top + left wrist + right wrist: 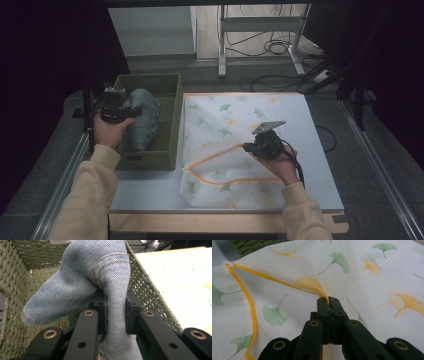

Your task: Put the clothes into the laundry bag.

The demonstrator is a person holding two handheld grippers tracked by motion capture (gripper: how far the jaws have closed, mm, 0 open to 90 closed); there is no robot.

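A blue denim garment (142, 117) lies bunched in the green woven basket (170, 85) at the table's left. My left gripper (131, 111) is shut on a fold of the denim (110, 277), lifted a little above the basket floor. A white mesh bag (235, 145) printed with green and yellow ginkgo leaves and edged with an orange zipper (220, 152) lies spread on the table. My right gripper (246, 146) is shut on the bag's upper zipper edge (322, 293) and holds it raised off the lower layer.
The basket's right wall (150, 295) stands between the denim and the bag. A white zipper pull (227, 262) sits at the far end of the opening. Beyond the table are a metal stand (222, 45) and loose cables (280, 47) on the floor.
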